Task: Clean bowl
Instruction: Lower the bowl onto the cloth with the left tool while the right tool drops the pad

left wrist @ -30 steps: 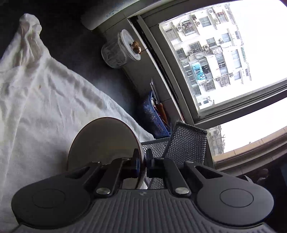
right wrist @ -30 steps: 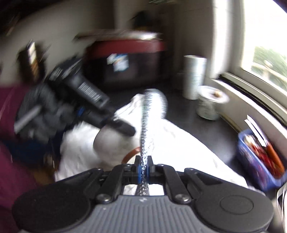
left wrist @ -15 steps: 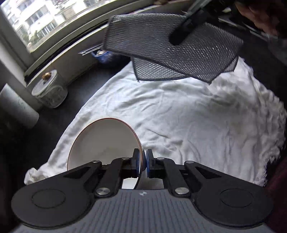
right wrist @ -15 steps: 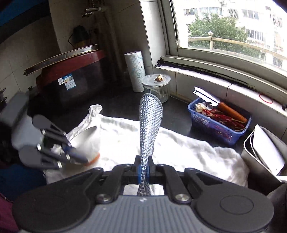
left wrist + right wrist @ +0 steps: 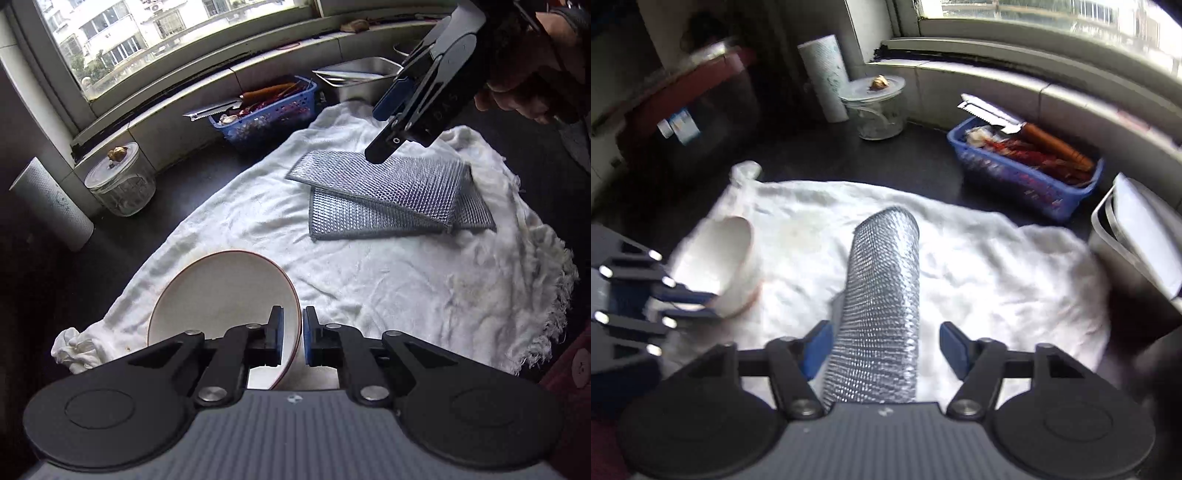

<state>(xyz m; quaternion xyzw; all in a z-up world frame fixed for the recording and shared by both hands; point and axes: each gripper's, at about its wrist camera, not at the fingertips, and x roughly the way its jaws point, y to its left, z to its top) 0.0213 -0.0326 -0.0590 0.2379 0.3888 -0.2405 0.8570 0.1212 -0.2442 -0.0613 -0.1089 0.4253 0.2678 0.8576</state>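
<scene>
A white bowl (image 5: 221,291) with a thin red-brown rim stands tilted on its edge over the white towel (image 5: 388,288). My left gripper (image 5: 293,332) is shut on its rim, one pad inside and one outside. A folded silver mesh scrubbing cloth (image 5: 388,199) lies flat on the towel farther out. My right gripper (image 5: 375,133) hovers over its far edge in a person's hand, and its jaws are opening. In the right wrist view the cloth (image 5: 882,295) runs between the spread pads of the right gripper (image 5: 886,347) without being pressed. The bowl (image 5: 720,258) and left gripper (image 5: 709,304) show at the left.
A blue basket (image 5: 266,110) of utensils, a lidded glass jar (image 5: 118,184) and a paper roll (image 5: 51,203) stand along the window sill side. A steel tray (image 5: 358,74) sits at the towel's far corner. Dark counter surrounds the towel, and a dark red-lidded box (image 5: 701,110) stands behind.
The right gripper has opened and let go of the mesh cloth, which hung in the air before and now lies on the towel. The left gripper rolled upright with the bowl.
</scene>
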